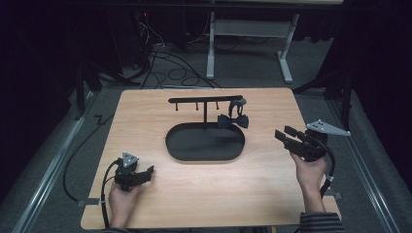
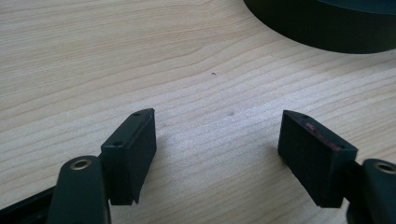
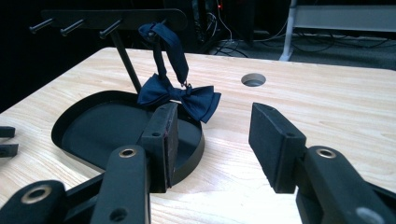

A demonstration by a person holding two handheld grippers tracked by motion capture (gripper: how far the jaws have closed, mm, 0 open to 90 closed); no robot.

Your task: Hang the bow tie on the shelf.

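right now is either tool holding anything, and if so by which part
Nothing is held. The left tool has its jaws open over bare table. The right tool is open too, apart from the bow tie hanging on the rack.

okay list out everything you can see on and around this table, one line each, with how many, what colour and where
bow tie: one, dark navy, hanging by its strap from a peg near the right end of the rack, over the tray's right rim
rack: one, black, a bar with pegs on a post rising from the tray's far side
tray: one, black, oval, middle of the table
table: one, light wood, with a round hole in its top
cables: several, dark, on the floor beyond the table
frame legs: pale grey, on the floor behind the table
left gripper: one, black, open, low over bare wood at the near left
right gripper: one, black, open, at the table's right edge, pointing at the bow tie
hands: two, one on each gripper
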